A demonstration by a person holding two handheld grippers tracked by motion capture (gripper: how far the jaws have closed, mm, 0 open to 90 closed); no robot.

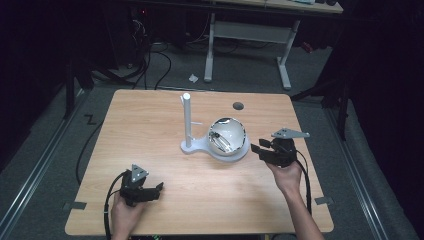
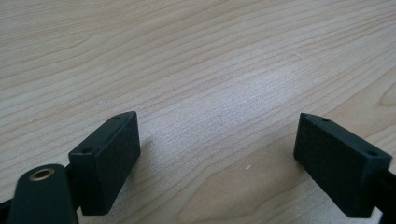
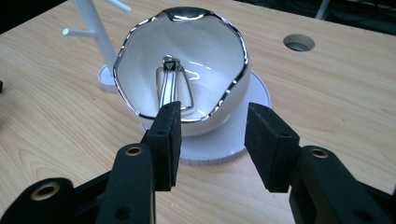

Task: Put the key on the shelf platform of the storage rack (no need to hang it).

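A white bowl with a wavy silver rim [image 1: 228, 136] [image 3: 187, 70] sits tilted on a round white base [image 3: 224, 144], joined to a white post with side pegs [image 1: 187, 120] [image 3: 93, 23]. A small silver loop-shaped piece [image 3: 173, 86] [image 1: 220, 140] lies inside the bowl. My right gripper [image 1: 256, 149] [image 3: 212, 116] is just right of the bowl, pointing at it, open, with nothing between its pads; the jaws stand just short of the rim. My left gripper [image 1: 159, 188] [image 2: 217, 126] rests low over bare wood near the front left, open wide.
The wooden table [image 1: 150, 130] has a round cable hole [image 1: 238, 106] [image 3: 299, 43] behind the bowl. Beyond the far edge stand a white desk frame [image 1: 285, 65] and floor cables. A cable [image 1: 106, 205] trails from the left gripper over the front edge.
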